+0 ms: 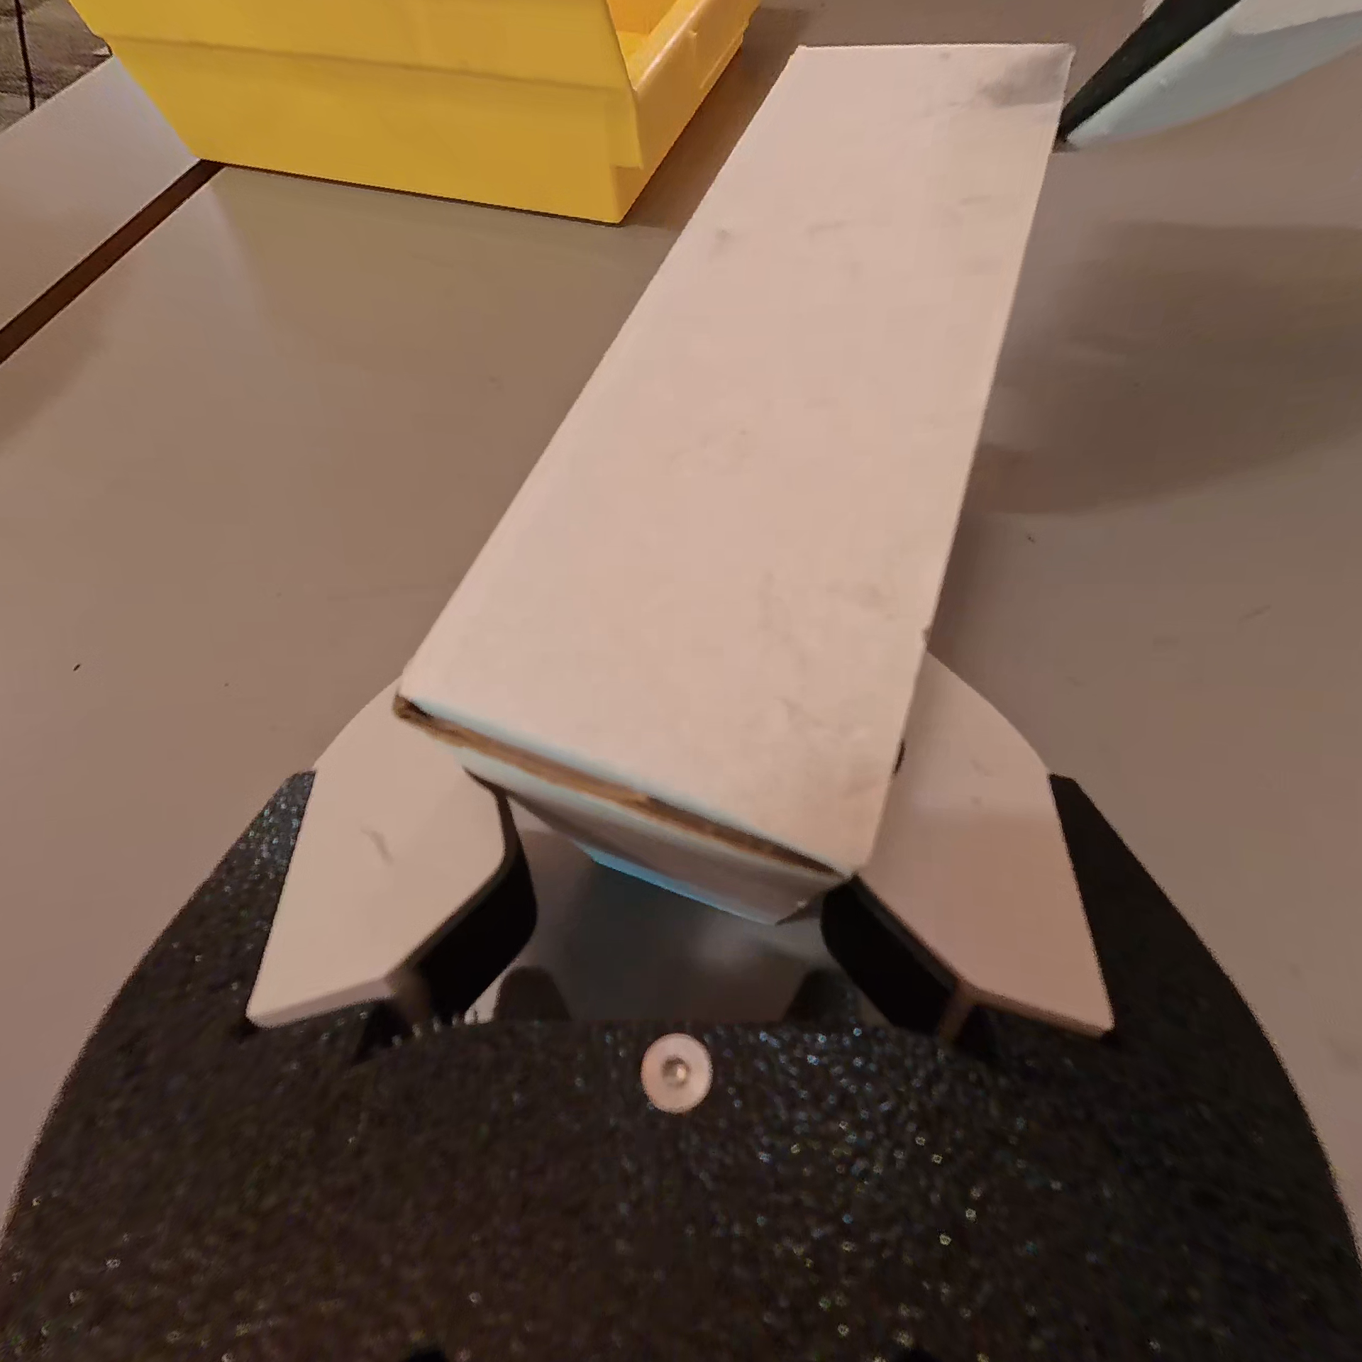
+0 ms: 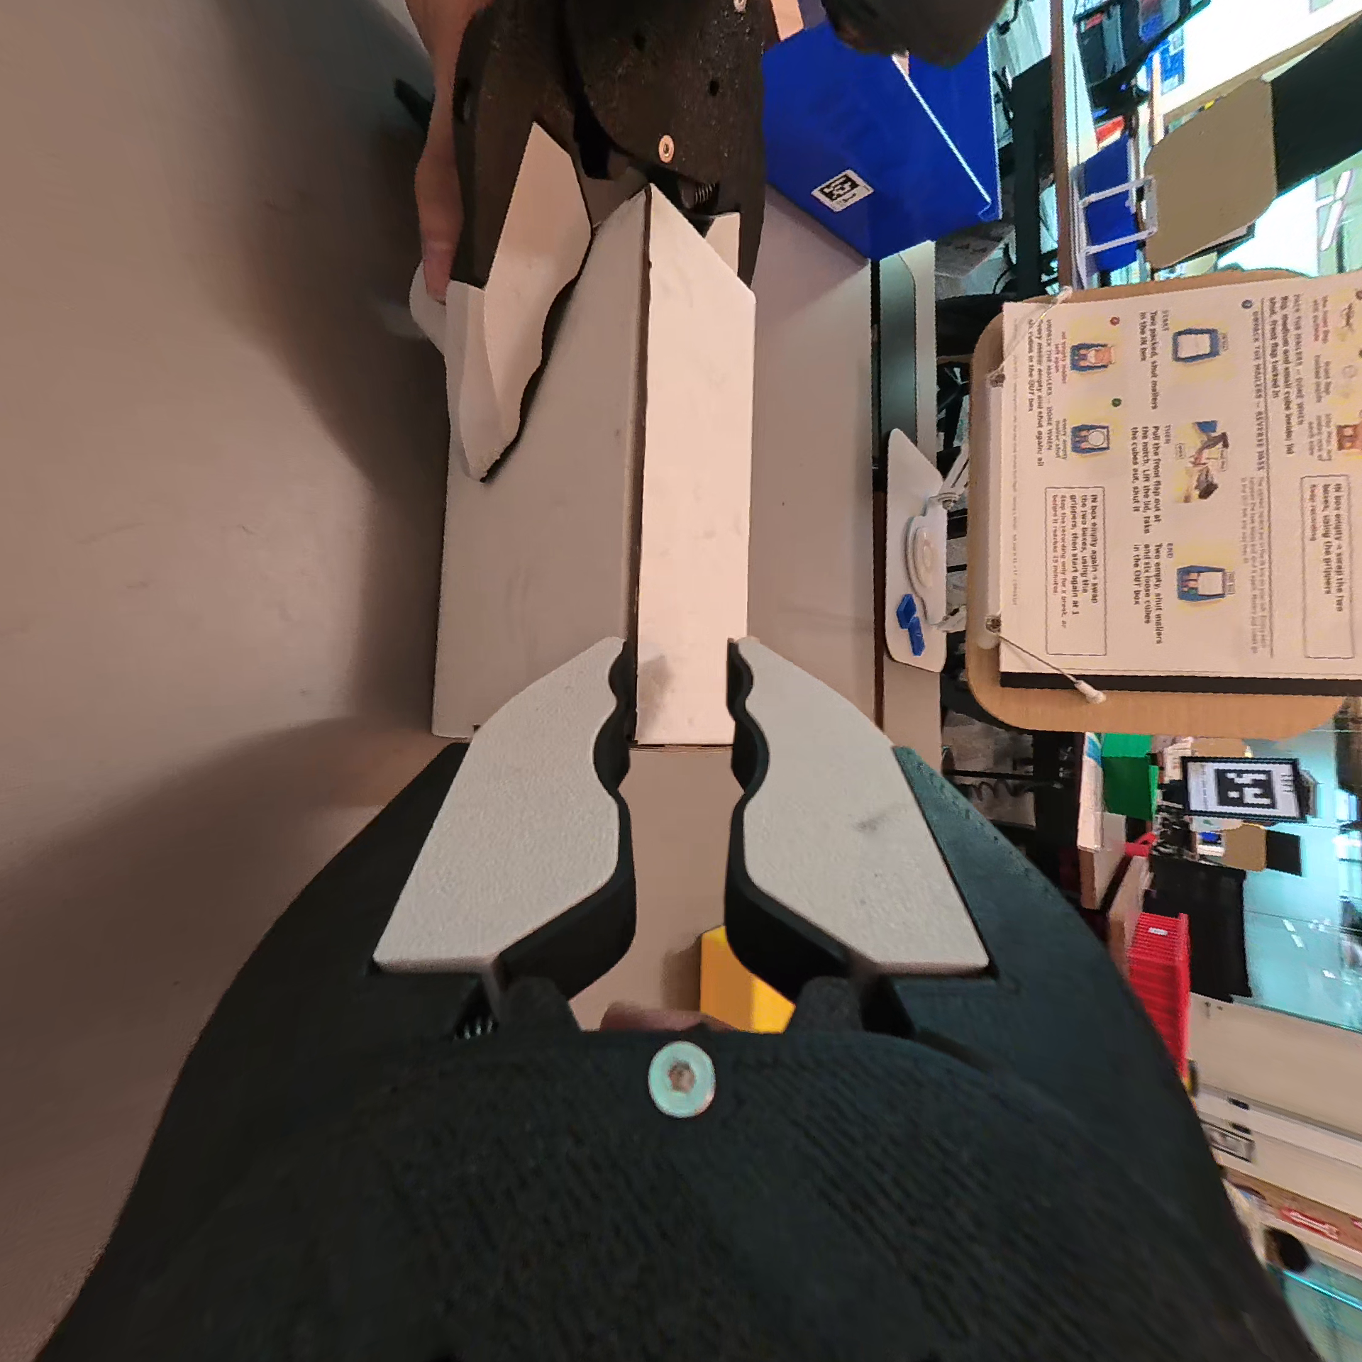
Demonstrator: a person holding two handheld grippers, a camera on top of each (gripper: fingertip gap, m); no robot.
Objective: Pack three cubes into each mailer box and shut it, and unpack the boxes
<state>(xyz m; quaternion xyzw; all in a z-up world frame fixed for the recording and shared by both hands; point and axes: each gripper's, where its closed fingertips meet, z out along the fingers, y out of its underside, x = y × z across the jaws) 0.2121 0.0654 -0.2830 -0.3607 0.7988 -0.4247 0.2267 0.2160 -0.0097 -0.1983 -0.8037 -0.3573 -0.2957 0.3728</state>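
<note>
A shut white mailer box lies lengthwise ahead of my left gripper. The left jaws are spread wide, and the box's near end sits between them with the fingertips hidden by it. In the right wrist view the same box runs from my right gripper up to the left gripper at its far end. My right fingertips pinch the box's narrow side at the near end. No cubes are visible.
A yellow bin stands on the grey table beyond the box on the left. In the right wrist view a blue bin sits past the left gripper, an instruction sheet on a board lies beyond the table edge, and a hand holds the left gripper.
</note>
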